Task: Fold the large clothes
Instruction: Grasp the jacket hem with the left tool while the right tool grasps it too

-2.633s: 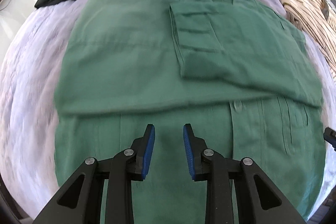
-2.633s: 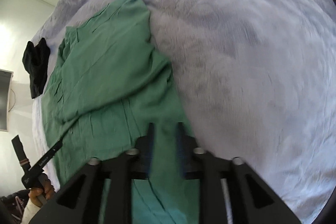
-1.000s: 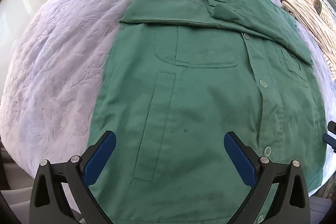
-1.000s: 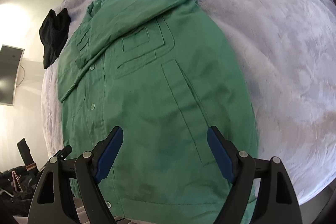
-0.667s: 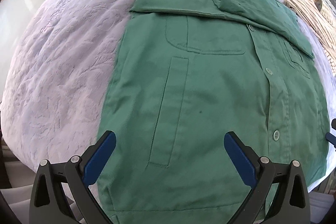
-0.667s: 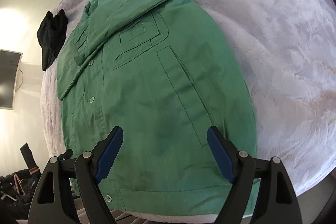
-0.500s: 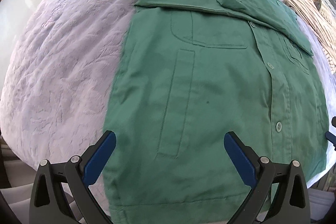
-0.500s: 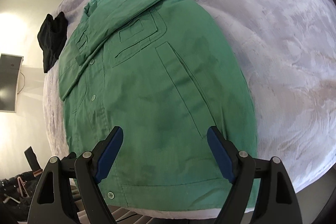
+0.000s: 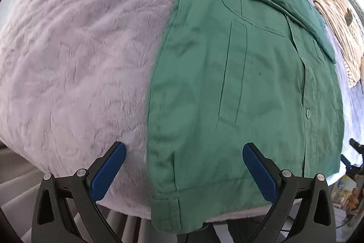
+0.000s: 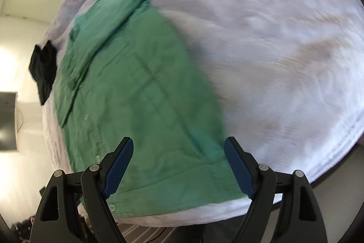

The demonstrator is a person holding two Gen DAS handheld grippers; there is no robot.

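A beige knitted cloth (image 9: 336,22) lies at the far right of the bed (image 9: 75,56), and a black garment (image 10: 43,70) lies at its far left. The green shirt (image 9: 245,88) lies flat, with its hem at the near edge. Both the left gripper (image 9: 184,165) and the right gripper (image 10: 178,163) hang above this hem with fingers spread wide, holding nothing.

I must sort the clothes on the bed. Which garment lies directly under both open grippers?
The green shirt, spread flat; the black one and the beige one lie far off.
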